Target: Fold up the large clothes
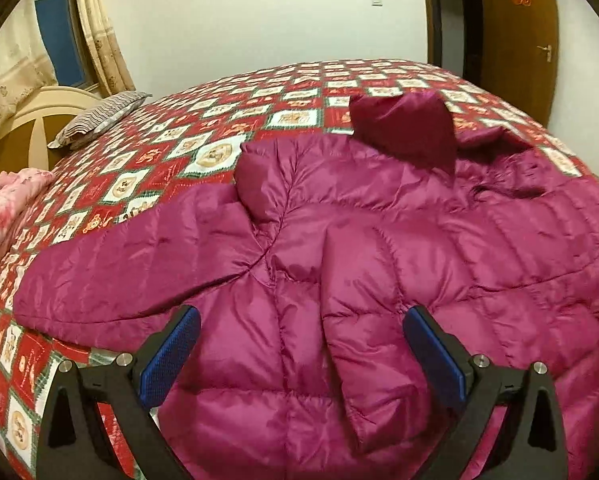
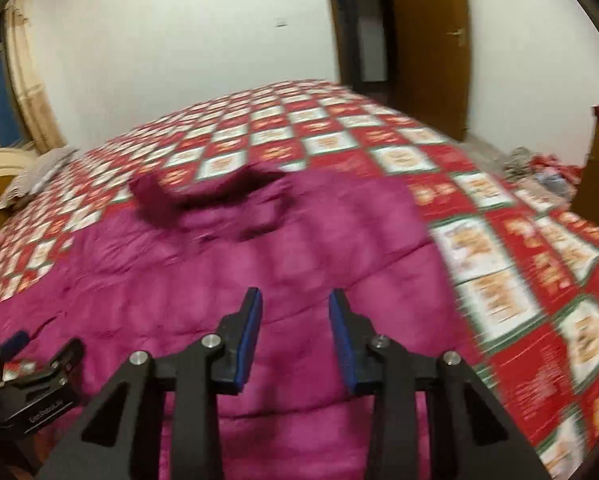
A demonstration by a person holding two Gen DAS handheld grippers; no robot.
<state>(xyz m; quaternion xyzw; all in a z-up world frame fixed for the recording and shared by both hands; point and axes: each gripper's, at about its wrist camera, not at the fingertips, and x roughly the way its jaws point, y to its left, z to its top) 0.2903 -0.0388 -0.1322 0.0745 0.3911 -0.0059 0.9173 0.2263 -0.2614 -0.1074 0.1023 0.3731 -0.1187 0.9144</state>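
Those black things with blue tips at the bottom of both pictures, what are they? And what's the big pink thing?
They are grabbers that a person holds, one in each hand. Each has two fingers with blue pads, and a little camera that looks out along them. So one picture is from the left gripper and the other from the right gripper. The right one's picture is blurry.

The big pink thing is a puffy jacket, lying spread on a bed with a red checked cover. One sleeve is folded across its front. There is a pillow at the far left.

Neither gripper holds anything. The left fingers stand wide apart above the jacket; the right fingers are closer together, with a gap showing between them.
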